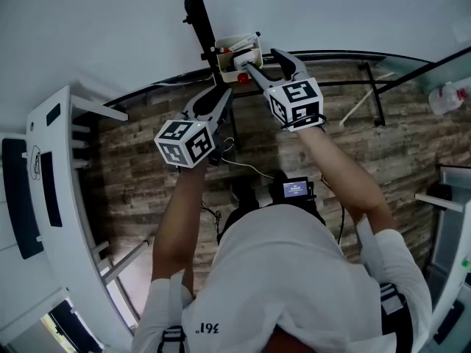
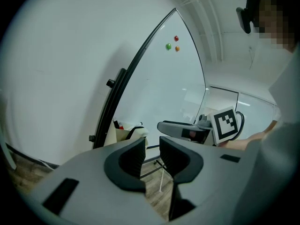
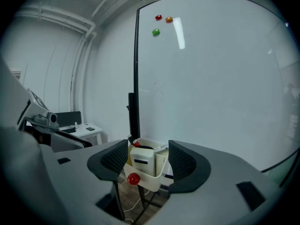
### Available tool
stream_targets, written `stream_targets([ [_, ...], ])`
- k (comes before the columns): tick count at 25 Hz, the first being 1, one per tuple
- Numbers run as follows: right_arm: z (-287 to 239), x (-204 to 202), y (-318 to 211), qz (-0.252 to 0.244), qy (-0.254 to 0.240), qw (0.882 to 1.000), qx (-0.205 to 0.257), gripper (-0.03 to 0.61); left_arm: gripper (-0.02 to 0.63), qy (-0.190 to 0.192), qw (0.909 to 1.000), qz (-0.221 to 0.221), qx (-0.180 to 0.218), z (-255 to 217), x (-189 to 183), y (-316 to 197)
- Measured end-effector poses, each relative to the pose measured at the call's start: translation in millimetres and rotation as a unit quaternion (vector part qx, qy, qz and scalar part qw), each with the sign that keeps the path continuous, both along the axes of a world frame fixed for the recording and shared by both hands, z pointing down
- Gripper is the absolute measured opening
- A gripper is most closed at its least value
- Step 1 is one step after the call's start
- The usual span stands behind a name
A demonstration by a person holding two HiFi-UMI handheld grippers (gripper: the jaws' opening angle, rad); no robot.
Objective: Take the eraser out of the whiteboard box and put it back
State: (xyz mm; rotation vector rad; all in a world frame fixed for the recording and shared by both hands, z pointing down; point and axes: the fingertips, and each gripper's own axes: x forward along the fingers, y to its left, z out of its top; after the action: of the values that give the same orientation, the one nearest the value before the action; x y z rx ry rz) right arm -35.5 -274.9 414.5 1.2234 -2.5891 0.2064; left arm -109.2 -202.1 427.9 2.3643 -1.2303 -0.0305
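Left claw (image 2: 151, 149) is slightly open and empty, short of the whiteboard box (image 3: 151, 182). Right claw (image 3: 148, 150) is wide open and grips nothing, with the box showing between its jaws. White eraser (image 3: 142, 161) stands upright inside the box. Red magnet (image 3: 133, 178) is on the box front. Whiteboard (image 3: 211, 78) is behind.

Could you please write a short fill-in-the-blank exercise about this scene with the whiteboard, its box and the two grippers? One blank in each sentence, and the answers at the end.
1. The round magnet on the front of the whiteboard box is ___ in colour.
2. In its own view, the open jaws of the right gripper frame the white ___ standing in the box.
3. High on the whiteboard, ___ small magnets sit close together.
4. The left gripper holds ___ between its jaws.

Missing words: red; eraser; three; nothing.
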Motion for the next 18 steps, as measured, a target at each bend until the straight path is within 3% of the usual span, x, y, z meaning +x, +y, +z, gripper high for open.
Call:
stream_targets([
  [10,-49.1,18.2,31.7,-0.034,-0.028,0.999,0.022,0.259,0.097,0.005,0.9992,0.004,0.038,-39.7,14.5,16.5],
  [18,-76.2,32.0,57.3,-0.052,-0.036,0.997,0.05,0.118,0.097,0.017,0.9978,0.01,0.063,-65.4,25.8,37.4],
])
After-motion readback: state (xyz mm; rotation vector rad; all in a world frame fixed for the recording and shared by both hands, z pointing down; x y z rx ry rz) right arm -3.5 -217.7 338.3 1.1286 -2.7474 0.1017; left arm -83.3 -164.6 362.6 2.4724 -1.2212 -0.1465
